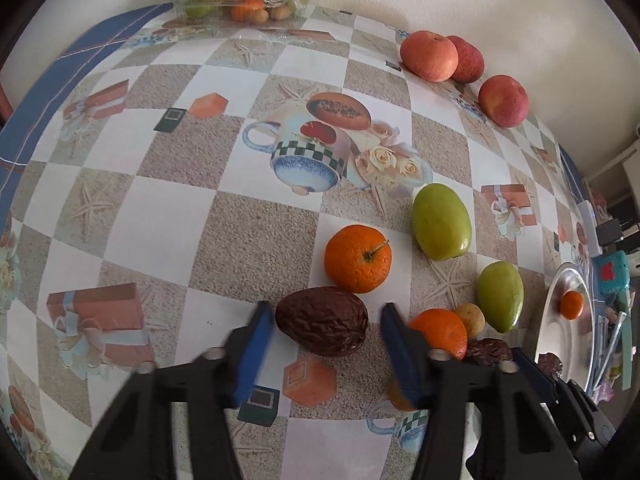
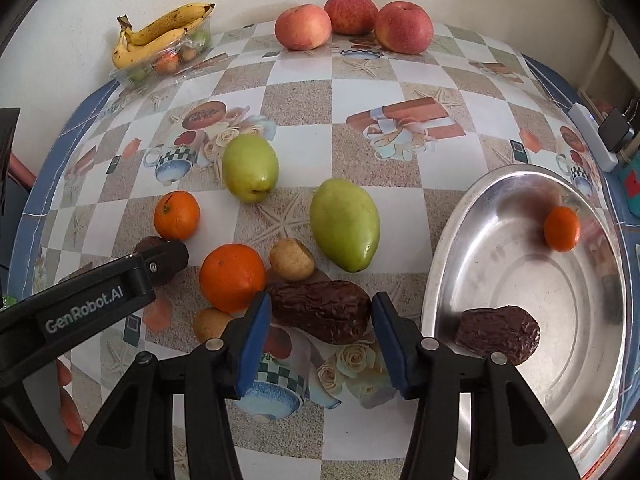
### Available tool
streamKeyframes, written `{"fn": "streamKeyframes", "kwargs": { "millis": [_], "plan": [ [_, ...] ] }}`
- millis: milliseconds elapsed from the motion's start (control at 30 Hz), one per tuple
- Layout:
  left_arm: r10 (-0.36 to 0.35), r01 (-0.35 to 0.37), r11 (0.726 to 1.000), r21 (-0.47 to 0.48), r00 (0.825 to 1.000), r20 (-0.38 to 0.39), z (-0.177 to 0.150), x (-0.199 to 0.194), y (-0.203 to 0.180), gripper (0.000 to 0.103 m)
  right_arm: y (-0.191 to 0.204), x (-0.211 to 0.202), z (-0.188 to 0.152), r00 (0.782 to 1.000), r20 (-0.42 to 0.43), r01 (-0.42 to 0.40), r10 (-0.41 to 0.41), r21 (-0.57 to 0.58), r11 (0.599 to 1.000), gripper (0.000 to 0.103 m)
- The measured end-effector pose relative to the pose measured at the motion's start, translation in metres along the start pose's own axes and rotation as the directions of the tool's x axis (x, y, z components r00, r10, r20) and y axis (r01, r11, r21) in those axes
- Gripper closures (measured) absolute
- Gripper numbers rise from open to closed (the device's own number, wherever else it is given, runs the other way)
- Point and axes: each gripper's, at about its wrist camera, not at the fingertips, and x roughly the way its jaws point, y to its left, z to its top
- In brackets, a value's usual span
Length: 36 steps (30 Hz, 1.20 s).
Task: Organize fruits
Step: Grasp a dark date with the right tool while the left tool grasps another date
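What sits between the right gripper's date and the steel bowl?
Nothing visible. The right gripper is open with its fingers on either side of the date on the table. The steel bowl lies just to its right, with only bare tablecloth between. The orange and the small potato sit on the far side.

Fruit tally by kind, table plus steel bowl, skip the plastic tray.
Red apples: 3
Green fruits: 2
Oranges: 3, one of them in the steel bowl
Brown wrinkled fruits: 3, one of them in the steel bowl
Small tan fruits: 2
Total: 13
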Motion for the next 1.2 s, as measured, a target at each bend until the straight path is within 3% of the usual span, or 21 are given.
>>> {"fn": "streamKeyframes", "kwargs": {
  "millis": [800, 933, 1200],
  "plan": [
    [0.024, -0.024, 0.999, -0.028, 1.000, -0.005, -0.004, -0.004, 0.003, 0.054, -0.005, 0.002, 0.001, 0.999, -0.007, -0.033, 0.033, 0.028, 0.999, 0.048],
    [0.026, -0.026, 0.999, -0.034, 1.000, -0.004, -0.005, -0.005, 0.006, 0.054, -0.008, 0.000, 0.000, 0.999, -0.003, -0.034, 0.035, 0.046, 0.998, 0.060],
    [0.028, -0.028, 0.999, -0.046, 1.000, 0.010, -0.004, -0.009, 0.008, 0.054, -0.010, -0.002, 0.000, 0.999, -0.002, -0.049, 0.049, 0.059, 0.997, 0.063]
  ]
}}
